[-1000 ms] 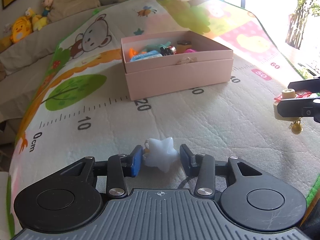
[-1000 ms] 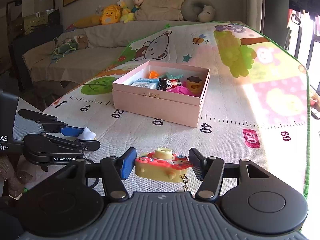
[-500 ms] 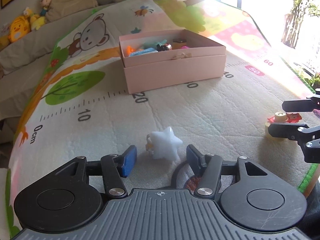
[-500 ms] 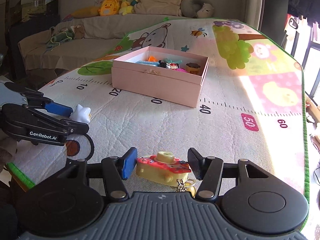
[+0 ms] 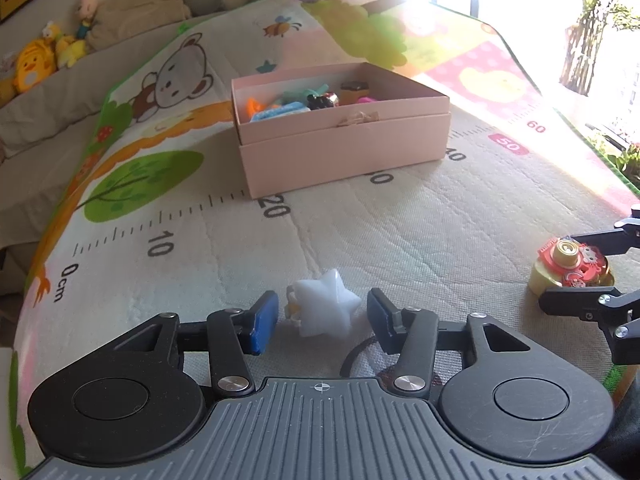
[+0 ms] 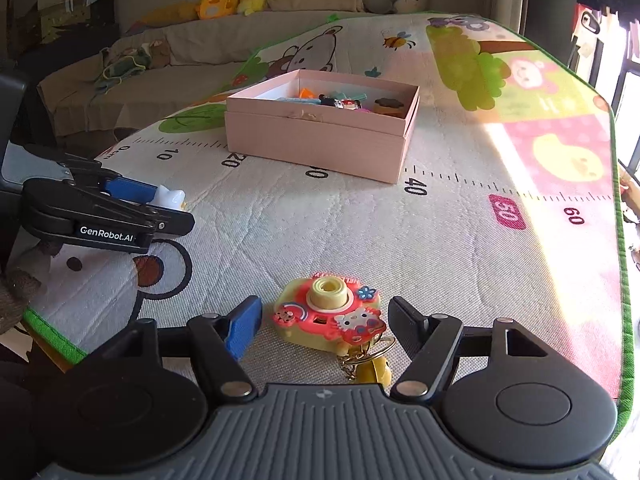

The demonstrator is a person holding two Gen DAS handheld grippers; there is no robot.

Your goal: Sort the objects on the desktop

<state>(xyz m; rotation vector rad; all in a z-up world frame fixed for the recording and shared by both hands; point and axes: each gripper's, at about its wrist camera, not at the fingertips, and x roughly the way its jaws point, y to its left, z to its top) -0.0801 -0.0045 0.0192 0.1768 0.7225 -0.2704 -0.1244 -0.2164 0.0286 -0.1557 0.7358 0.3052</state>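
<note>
L gripper: released, white star toy btwn fingers, frame centre-bottom. R gripper: released around toy camera keychain. Pink box upper centre.

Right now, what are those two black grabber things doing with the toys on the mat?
A person is sorting toys into the pink box, which already has several small things inside. The left gripper is open around a white star toy lying on the mat. The right gripper is open around a yellow-and-red toy camera keychain, also on the mat. Neither toy is being squeezed at this moment.

Right tool open around toy camera on mat.
</note>
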